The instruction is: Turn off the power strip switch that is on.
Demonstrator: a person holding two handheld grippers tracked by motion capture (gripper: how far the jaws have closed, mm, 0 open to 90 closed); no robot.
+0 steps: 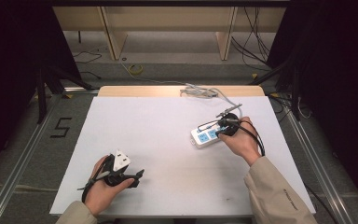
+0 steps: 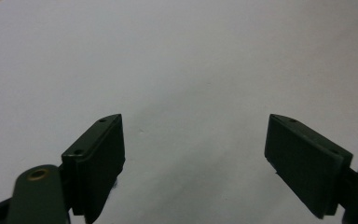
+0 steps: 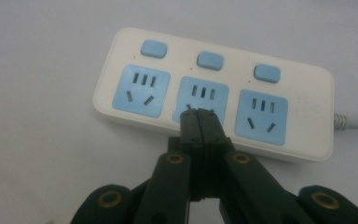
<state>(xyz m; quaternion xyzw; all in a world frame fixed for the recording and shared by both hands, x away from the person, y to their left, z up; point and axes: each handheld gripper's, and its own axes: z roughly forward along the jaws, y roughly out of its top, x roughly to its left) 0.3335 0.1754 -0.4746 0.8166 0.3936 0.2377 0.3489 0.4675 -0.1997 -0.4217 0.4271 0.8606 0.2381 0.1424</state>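
High view: a white table point(image 1: 168, 140) with a person's two forearms coming in from the near edge, each hand holding a black gripper. On the right half of the table lies a white power strip point(image 1: 205, 136), its pale cable point(image 1: 209, 93) running off toward the far edge. Right gripper view: the strip point(image 3: 214, 93) is a rounded white bar with three light blue socket panels in a row, each under its own light blue switch. The right gripper point(image 3: 200, 116) has its jaws pressed together with nothing between them, tips over the middle socket. The left gripper point(image 2: 193, 140), near the front left of the table, has its jaws spread wide over bare surface
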